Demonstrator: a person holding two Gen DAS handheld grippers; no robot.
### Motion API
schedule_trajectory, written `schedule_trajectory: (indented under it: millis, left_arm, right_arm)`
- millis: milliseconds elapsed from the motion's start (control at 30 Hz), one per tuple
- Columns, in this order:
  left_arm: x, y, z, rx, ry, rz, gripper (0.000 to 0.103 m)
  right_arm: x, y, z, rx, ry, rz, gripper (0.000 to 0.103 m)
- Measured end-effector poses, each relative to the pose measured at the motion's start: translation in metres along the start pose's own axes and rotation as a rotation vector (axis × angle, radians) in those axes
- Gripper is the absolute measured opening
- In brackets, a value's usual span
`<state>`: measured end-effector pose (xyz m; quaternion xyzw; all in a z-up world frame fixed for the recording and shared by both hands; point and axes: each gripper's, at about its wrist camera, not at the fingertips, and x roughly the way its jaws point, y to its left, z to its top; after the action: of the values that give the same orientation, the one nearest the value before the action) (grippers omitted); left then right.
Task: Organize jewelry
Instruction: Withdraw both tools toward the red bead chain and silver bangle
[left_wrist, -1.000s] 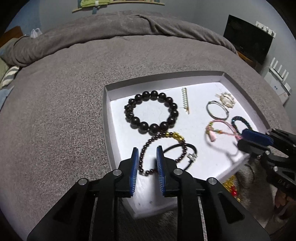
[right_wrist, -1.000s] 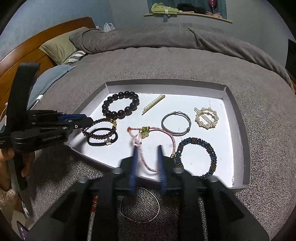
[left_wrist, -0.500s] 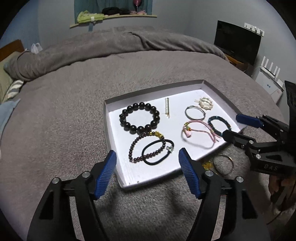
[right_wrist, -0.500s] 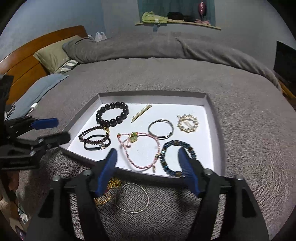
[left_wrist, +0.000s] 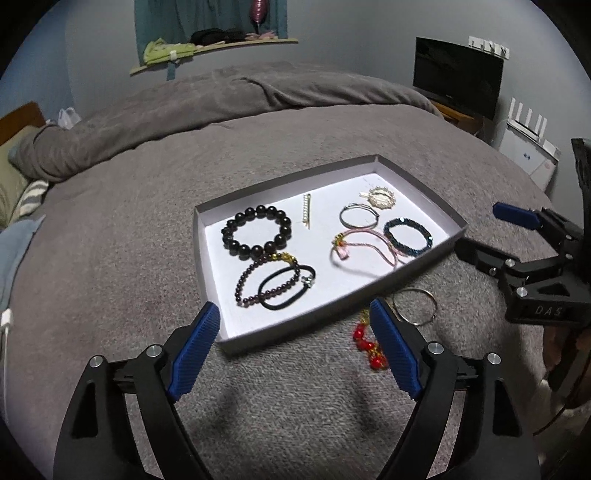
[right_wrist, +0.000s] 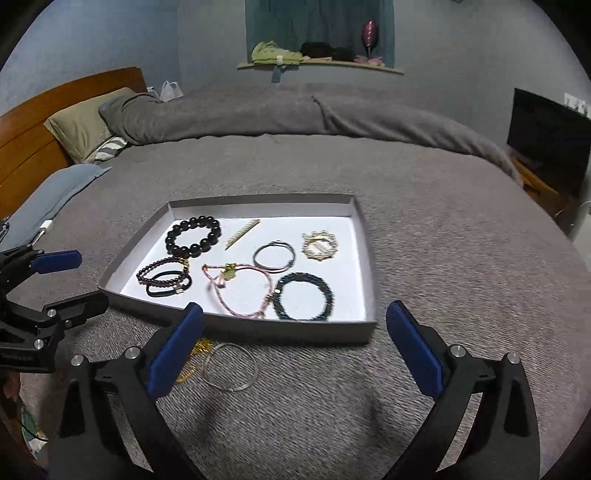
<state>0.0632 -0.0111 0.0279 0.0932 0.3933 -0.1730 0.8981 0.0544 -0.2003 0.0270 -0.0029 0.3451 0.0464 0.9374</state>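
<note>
Jewelry is mostly in the tray (right_wrist: 236, 334) already: black bead bracelet (right_wrist: 193, 237) and pearl hair clip (right_wrist: 242, 229) toward the far edge, pink cord bracelet (right_wrist: 240, 290) and blue beaded bracelet (right_wrist: 303, 296) by the near edge. 3 pieces are on the bed (right_wrist: 461, 258) outside the tray's near edge: a silver bangle (right_wrist: 229, 366), a gold chain (right_wrist: 197, 354) just beside it, and a red bead strand (left_wrist: 369, 341).

Left gripper (left_wrist: 297, 347) and right gripper (right_wrist: 295, 345) have both just been opening; their jaws stand wide apart with nothing between them.

Next step looks like grabbing the bangle. I'd come in steep and pinch 1 side of the ring, since it lies flat in soft blanket and could sink. The chain is close enough to snag, so take the far side.

Plenty of open bed on the right, but the tray's low wall is near, so lift clear before crossing. Free space inside is along the tray's right edge.
</note>
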Motion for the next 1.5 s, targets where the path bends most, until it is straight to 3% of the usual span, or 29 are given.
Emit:
schedule_trajectory:
  millis: [200,700,1167,1200,1300,1500]
  left_arm:
    - [0.000,-0.014,-0.010,0.032,0.009,0.000,0.085]
    - [0.019,-0.052,-0.033,0.126,0.072,-0.064,0.085]
    - [0.041,-0.058,-0.034,0.106,0.120,-0.094,0.084]
    - [0.042,-0.058,-0.034,0.106,0.121,-0.094,0.082]
    - [0.045,-0.060,-0.035,0.114,0.133,-0.102,0.065]
    - [0.047,-0.061,-0.034,0.115,0.126,-0.122,0.053]
  right_arm:
    - [-0.015,-0.013,-0.013,0.013,-0.013,-0.060,0.098]
    - [-0.013,-0.032,-0.046,0.062,0.069,0.004,0.098]
    - [-0.005,-0.030,-0.052,0.061,0.097,0.019,0.098]
    - [-0.004,-0.030,-0.053,0.061,0.099,0.020,0.098]
    - [-0.003,-0.030,-0.053,0.057,0.099,0.020,0.098]
    - [-0.001,-0.031,-0.054,0.066,0.105,0.028,0.098]
